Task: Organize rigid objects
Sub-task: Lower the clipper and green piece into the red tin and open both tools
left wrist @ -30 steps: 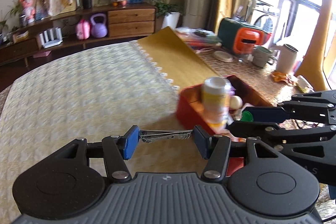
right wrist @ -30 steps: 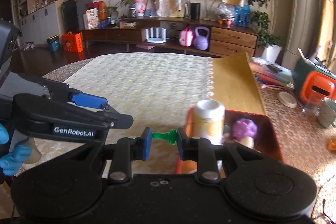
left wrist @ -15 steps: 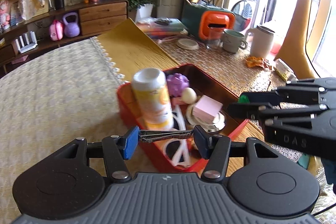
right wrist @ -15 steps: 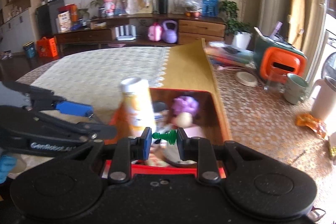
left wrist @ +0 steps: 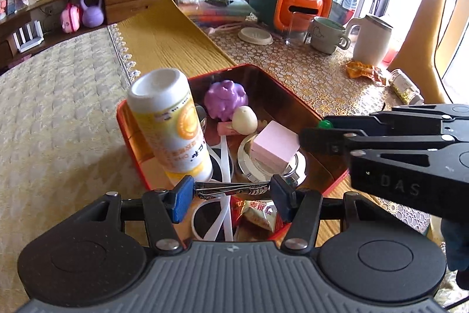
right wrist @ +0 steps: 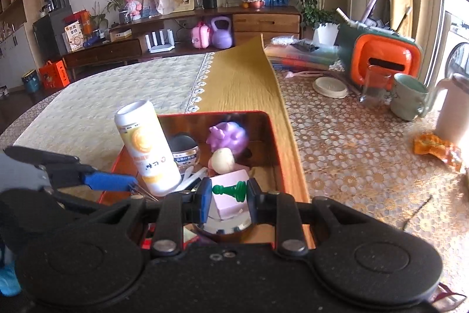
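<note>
A red tray [left wrist: 296,100] [right wrist: 272,137] holds a white and yellow bottle [left wrist: 173,125] [right wrist: 146,148], a purple toy [left wrist: 225,99] [right wrist: 228,134], a cream egg [left wrist: 245,120] [right wrist: 223,160], a pink block [left wrist: 274,145] [right wrist: 227,201] on a round tin, and white straps. My left gripper [left wrist: 231,191] is shut on a metal nail clipper [left wrist: 231,188] over the tray's near end. My right gripper [right wrist: 229,191] is shut on a green chess piece [right wrist: 230,189], above the pink block; it also shows in the left wrist view [left wrist: 315,137].
The tray sits on a yellow runner [left wrist: 167,34] beside a cream quilted cloth [left wrist: 52,96]. To the right stand an orange and green box [left wrist: 304,6], a green mug [left wrist: 326,34], a white jug [left wrist: 372,40], a small dish [left wrist: 255,35] and wrappers [left wrist: 365,71].
Both grippers have moved with their loads from beside the tray to over it. The tray's contents now fill the middle of both views.
</note>
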Demonstrator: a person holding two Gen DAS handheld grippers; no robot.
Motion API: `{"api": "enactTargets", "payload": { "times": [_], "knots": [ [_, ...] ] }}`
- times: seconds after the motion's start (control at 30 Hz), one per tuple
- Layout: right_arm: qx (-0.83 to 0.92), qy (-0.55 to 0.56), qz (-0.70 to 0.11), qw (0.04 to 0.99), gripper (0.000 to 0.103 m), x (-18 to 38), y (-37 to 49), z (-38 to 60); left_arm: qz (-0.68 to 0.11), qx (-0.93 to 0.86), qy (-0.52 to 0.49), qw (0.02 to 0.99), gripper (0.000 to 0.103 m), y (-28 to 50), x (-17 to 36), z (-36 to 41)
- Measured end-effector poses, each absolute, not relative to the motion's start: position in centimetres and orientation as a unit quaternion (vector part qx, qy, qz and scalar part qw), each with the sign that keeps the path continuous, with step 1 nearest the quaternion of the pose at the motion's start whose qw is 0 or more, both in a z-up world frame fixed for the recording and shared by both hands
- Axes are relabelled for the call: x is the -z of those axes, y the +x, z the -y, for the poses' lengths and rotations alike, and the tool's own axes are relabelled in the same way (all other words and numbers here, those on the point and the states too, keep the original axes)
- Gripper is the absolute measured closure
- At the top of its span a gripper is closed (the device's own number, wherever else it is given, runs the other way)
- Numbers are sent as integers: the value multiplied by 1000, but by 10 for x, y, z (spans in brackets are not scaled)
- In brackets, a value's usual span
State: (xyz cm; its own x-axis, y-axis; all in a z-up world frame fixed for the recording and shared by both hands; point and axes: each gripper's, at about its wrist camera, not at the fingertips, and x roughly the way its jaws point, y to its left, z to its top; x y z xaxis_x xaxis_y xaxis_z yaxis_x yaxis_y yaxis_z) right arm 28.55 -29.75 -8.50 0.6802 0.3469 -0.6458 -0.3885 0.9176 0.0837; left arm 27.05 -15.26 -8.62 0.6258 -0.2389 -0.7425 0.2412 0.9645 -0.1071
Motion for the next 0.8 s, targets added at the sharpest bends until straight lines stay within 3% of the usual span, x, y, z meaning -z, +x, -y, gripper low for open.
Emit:
{"api": "enactTargets", "payload": {
  "times": [0.5, 0.7, 0.8],
  "knots": [
    [-203, -22, -373, 905, 78, 103, 309, 286, -419, 132, -1, 898, 46, 282, 97, 162],
    [-201, -12, -377, 904, 72, 101, 309, 289, -421, 132, -1, 897, 46, 282, 98, 163],
    [-201, -5, -375, 905, 68, 98, 306, 291, -421, 136, -2, 897, 41, 279, 97, 162]
  ]
}}
